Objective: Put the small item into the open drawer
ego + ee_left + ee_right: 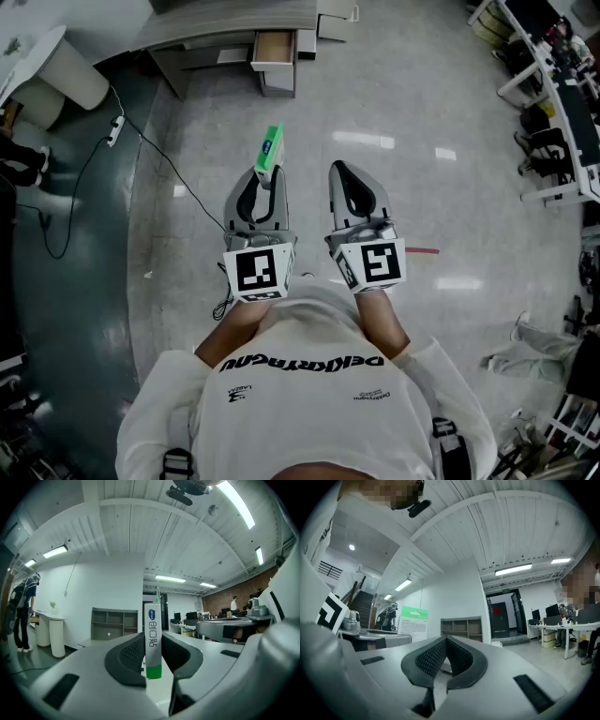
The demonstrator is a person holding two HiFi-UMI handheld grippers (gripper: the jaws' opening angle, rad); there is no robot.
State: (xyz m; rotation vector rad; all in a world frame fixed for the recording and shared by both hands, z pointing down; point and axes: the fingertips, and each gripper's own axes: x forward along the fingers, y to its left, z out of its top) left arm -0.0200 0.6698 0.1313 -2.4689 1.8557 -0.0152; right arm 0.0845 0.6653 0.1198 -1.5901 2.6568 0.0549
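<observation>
Grip is the first worry. The left gripper (pixel 266 180) pinches a thin green-and-white packet (pixel 270 150) by its lower end only, so most of the packet stands out past the pads. With so little of it caught, a jolt or a quick swing could make it pivot between the pads or slide free onto the floor (pixel 422 112).

The right gripper (pixel 446 644) is pressed together on nothing and rides just beside the left. If the two drift closer, it could knock the packet's free end.

The drawer (pixel 274 47) is open but well apart from the packet, ahead under the desk (pixel 225 23), so there is a carry to come. Its opening looks narrow, and the desk edge hangs close over its back. A packet brought in upright or off to one side would likely catch the rim or the desk edge and be levered out of the pinch.

A cable (pixel 164 159) trails over the floor to the left of the path, where a foot could snag it.
</observation>
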